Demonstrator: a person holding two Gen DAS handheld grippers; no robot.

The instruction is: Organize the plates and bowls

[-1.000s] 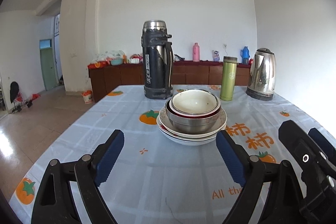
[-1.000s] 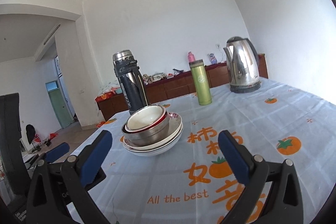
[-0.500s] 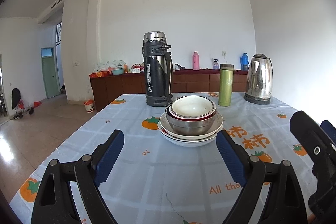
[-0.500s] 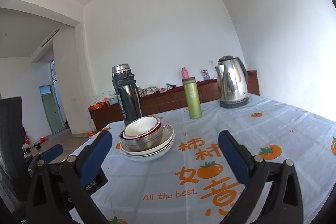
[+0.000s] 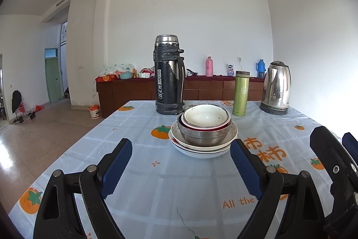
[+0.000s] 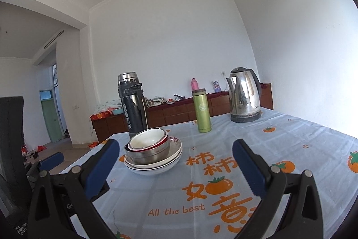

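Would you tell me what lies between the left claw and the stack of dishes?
Only bare tablecloth separates the open left claw from the stack of dishes, seen in the left wrist view.

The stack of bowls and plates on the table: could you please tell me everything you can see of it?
The stack of bowls and plates stands upright on the tablecloth, in front of the black flask. At the bottom lie white plates, how many I cannot tell. In them sits a dull steel bowl, then a red-rimmed bowl, and on top a white bowl, empty, with small dark specks. Neither gripper touches it.
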